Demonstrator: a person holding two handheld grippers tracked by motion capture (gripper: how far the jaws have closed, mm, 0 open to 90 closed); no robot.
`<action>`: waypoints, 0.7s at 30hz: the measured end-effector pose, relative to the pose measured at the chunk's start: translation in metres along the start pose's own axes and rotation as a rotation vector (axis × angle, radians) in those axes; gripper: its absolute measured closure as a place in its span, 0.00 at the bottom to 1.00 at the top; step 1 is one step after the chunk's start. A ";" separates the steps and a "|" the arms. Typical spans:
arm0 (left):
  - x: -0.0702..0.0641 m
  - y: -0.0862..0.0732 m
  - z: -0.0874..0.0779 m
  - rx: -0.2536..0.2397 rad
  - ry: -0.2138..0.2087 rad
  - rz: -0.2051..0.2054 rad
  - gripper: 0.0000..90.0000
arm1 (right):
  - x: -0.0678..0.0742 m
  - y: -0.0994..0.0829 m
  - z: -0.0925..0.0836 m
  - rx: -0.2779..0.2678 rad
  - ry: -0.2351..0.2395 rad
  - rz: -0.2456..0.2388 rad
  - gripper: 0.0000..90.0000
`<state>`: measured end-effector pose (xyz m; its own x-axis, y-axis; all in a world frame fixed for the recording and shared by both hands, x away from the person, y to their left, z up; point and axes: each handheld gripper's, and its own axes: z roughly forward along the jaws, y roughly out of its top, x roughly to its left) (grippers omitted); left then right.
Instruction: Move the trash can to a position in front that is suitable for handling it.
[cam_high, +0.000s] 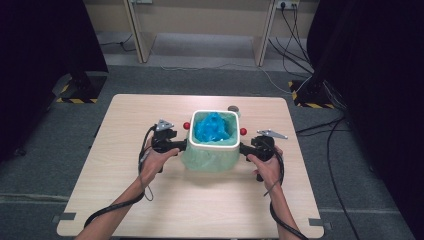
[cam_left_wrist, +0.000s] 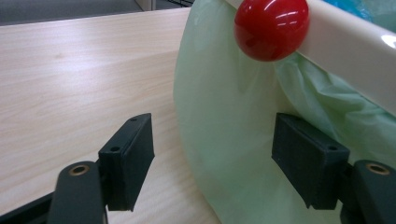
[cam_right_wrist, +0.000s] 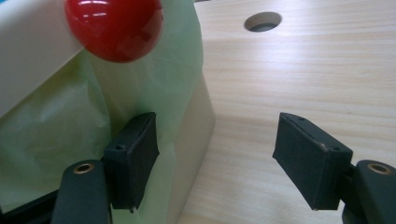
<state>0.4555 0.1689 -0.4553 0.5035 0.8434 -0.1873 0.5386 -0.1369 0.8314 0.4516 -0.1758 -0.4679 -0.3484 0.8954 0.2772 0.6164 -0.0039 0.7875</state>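
Crinkled green bag (cam_high: 210, 159), glossy red knobs (cam_high: 186, 125), smooth white bin rim (cam_high: 215, 145)

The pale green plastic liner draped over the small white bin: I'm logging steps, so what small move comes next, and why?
Probably close both grippers on the pale green plastic liner. The left gripper and right gripper stand open at opposite sides of the bin, film between the jaws but unpinched.

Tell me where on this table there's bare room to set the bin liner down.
Bare wood lies between the bin and the table's near edge, and along both side edges. It is crowded around the bin, with the left gripper and right gripper flanking it.
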 end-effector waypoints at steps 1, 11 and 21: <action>0.001 -0.002 -0.003 -0.001 0.001 0.000 0.32 | 0.003 -0.001 0.000 0.004 0.006 -0.006 0.33; 0.008 -0.012 -0.027 -0.021 0.011 0.002 0.32 | 0.023 -0.008 0.000 0.015 0.032 -0.037 0.33; 0.008 -0.024 -0.042 -0.039 0.009 0.006 0.32 | 0.033 -0.015 -0.002 0.016 0.060 -0.041 0.33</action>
<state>0.4180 0.2012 -0.4551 0.5006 0.8472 -0.1780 0.5087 -0.1215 0.8523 0.4298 -0.1470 -0.4695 -0.4148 0.8665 0.2778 0.6120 0.0397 0.7899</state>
